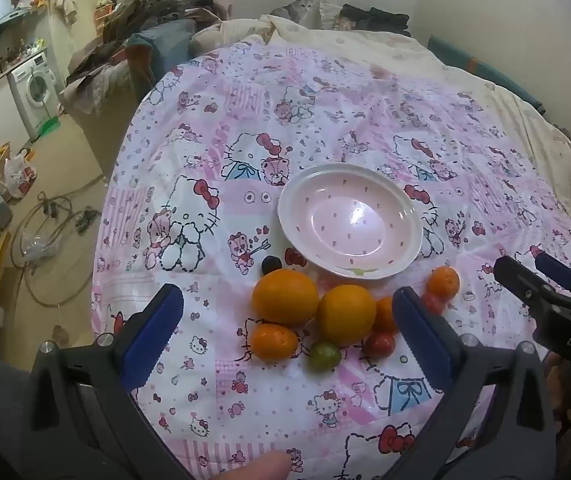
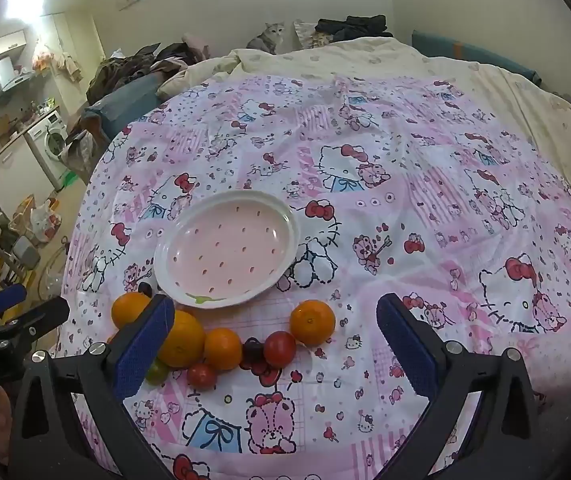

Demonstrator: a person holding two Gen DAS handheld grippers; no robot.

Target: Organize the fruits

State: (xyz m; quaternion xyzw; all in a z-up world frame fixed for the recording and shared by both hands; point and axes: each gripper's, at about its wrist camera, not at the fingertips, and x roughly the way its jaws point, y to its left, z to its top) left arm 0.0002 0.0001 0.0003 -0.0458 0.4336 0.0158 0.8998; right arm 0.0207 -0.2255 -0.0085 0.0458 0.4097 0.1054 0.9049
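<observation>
On the near part of the bed, over a pink cartoon-print quilt [image 1: 325, 120], a cluster of fruit lies just short of an empty pink plate [image 1: 350, 220].

Left to right, left wrist view:
- Dark berry [image 1: 270, 264], by the plate's near-left rim.
- Large orange [image 1: 285, 297], touching a second orange [image 1: 346, 315].
- Mandarin [image 1: 274, 341], just in front of the large orange.
- Green tomato [image 1: 324, 356], nearest the bed's front edge.
- Red tomato [image 1: 379, 344], beside it.
- Small mandarin [image 1: 443, 281], set apart toward the right, a red fruit just below it.

Left gripper [image 1: 289, 340]: jaws wide apart, nothing between the pads, hanging over the cluster.
Right gripper [image 2: 275, 344]: jaws likewise wide apart, gripping nothing, above the cluster's right end.

At the bed's far edge, a cat [image 2: 270, 38] sits beside heaped clothes [image 2: 351, 26].
</observation>
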